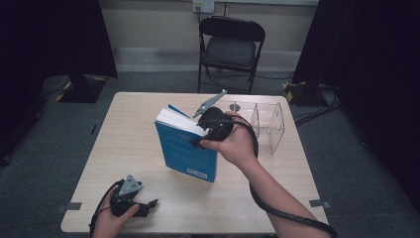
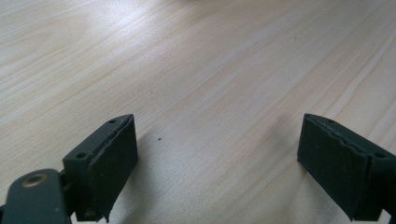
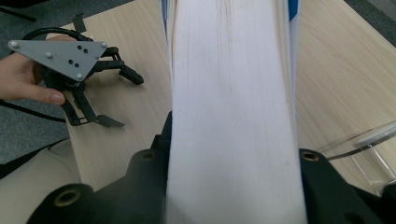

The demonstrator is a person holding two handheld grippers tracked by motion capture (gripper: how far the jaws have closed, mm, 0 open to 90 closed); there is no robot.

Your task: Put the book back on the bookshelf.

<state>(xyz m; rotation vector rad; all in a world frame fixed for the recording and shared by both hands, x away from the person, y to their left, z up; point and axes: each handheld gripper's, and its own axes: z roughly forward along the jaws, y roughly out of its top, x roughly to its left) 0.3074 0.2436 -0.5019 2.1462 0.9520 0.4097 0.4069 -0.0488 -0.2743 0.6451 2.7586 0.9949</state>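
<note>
A dim room with grey carpet and a folding chair point(image 1: 231, 47) at the far side frames a pale wooden worktop point(image 1: 124, 134), where a person works with a hand-held gripper in each hand. The right hand-held gripper point(image 1: 198, 142) is clamped on a blue book point(image 1: 185, 148), its jaws pressing both covers with the white page edges point(image 3: 233, 112) between them, so the book is carried above the middle of the worktop, tilted, with its lower corner close to the surface. A clear acrylic stand point(image 1: 267, 124) waits just to the right, near the far edge; judging by its slots, the book is probably meant to be stood there, which would explain the grip across the covers. The left hand-held gripper point(image 1: 148, 204) rests low at the near left corner, well apart from the book, jaws spread wide over bare wood and holding nothing, apparently kept out of the way
</note>
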